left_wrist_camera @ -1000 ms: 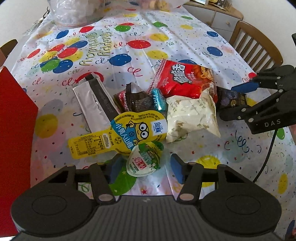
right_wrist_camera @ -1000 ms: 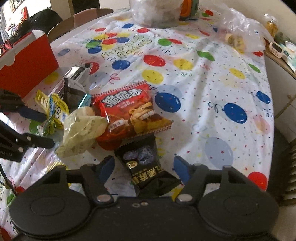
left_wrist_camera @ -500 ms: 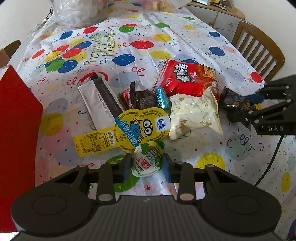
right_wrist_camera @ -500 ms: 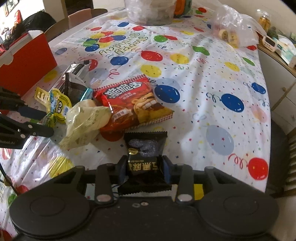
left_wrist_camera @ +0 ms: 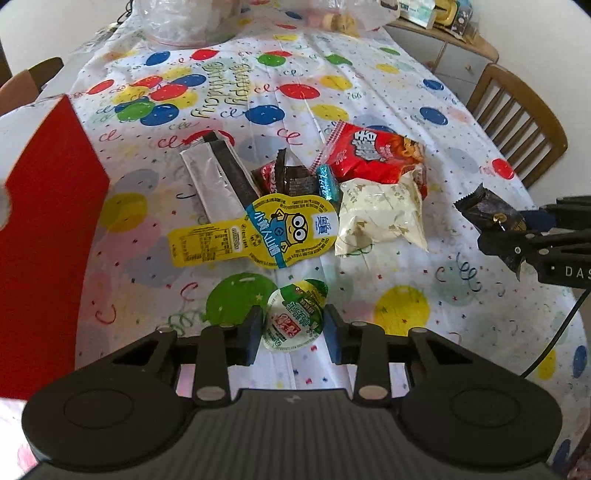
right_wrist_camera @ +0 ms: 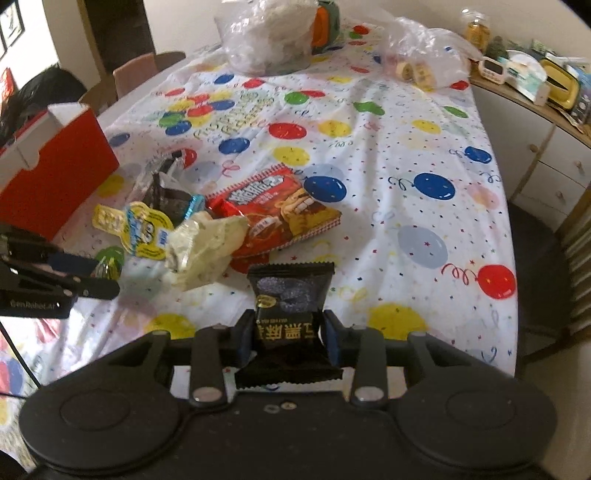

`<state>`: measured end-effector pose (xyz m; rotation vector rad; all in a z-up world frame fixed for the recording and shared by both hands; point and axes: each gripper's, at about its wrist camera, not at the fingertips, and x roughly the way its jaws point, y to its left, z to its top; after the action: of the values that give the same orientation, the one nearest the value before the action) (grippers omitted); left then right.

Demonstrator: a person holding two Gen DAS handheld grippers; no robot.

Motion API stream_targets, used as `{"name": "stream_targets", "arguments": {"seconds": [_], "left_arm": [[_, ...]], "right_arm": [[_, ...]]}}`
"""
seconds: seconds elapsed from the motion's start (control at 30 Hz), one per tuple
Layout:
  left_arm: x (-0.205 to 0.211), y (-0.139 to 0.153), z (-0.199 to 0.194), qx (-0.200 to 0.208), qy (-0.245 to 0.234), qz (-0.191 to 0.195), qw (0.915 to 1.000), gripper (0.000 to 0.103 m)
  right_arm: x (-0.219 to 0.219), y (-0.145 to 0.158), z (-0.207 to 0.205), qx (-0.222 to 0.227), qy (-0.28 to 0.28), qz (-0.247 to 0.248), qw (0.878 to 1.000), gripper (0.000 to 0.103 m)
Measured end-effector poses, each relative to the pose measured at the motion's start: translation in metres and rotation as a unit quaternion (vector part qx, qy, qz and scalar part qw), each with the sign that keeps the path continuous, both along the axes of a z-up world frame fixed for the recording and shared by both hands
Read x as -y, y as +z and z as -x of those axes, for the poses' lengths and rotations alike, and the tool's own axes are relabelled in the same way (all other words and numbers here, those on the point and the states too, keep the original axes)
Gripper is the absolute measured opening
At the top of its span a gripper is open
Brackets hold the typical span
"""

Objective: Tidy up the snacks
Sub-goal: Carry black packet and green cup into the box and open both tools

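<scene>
My left gripper (left_wrist_camera: 293, 332) is shut on a small round jelly cup with a green and white lid (left_wrist_camera: 295, 317), lifted above the tablecloth. My right gripper (right_wrist_camera: 284, 338) is shut on a black snack packet (right_wrist_camera: 290, 299), also lifted; it shows in the left wrist view (left_wrist_camera: 489, 214) at the right. A pile of snacks lies mid-table: a yellow Minion pack (left_wrist_camera: 266, 232), a white pouch (left_wrist_camera: 380, 218), a red chip bag (left_wrist_camera: 373, 153), a silver wrapper (left_wrist_camera: 210, 177) and small dark wrappers (left_wrist_camera: 284, 177). A red box (left_wrist_camera: 44, 206) stands at the left, open-topped in the right wrist view (right_wrist_camera: 51, 155).
The table has a balloon-print cloth (left_wrist_camera: 258, 92). Clear plastic bags (right_wrist_camera: 269, 33) stand at the far end. A wooden chair (left_wrist_camera: 517, 110) is at the right side, a cabinet with clutter (right_wrist_camera: 532, 96) beyond it. A cable (left_wrist_camera: 557, 332) hangs from the right gripper.
Both grippers closed on their items and lifted them away from the pile: the left took the jelly cup, the right took the black packet. Both pulled back towards the near edge.
</scene>
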<state>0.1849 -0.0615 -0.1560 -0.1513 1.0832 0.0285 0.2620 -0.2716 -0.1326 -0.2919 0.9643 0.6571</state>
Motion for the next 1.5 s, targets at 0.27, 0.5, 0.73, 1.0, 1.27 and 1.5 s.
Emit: {"name": "stream_targets", "arguments": {"seconds": [0.27,0.5,0.73,1.0,1.27,1.5], "left_arm": [[-0.013,0.031,0.021,0.014,0.009,0.021,0.9996,0.034],[-0.041,0.064,0.044,0.037,0.028,0.031,0.9984,0.034],[-0.076,0.094,0.069,0.061,0.047,0.027,0.9966,0.034],[-0.124,0.119,0.095,0.075,0.072,0.015,0.9945,0.034],[-0.177,0.134,0.117,0.094,0.102,0.002,0.9903,0.034],[-0.23,0.135,0.128,0.091,0.127,-0.017,0.9876,0.034]], "right_arm": [[-0.009,0.031,0.03,0.011,-0.005,-0.02,1.0,0.036],[-0.035,0.061,0.057,0.025,0.004,-0.04,0.999,0.036],[-0.072,0.086,0.08,0.037,0.022,-0.057,0.997,0.036],[-0.127,0.107,0.105,0.043,0.052,-0.071,0.995,0.036],[-0.187,0.117,0.128,0.047,0.081,-0.083,0.992,0.036],[-0.24,0.117,0.138,0.048,0.092,-0.084,0.991,0.036]]}}
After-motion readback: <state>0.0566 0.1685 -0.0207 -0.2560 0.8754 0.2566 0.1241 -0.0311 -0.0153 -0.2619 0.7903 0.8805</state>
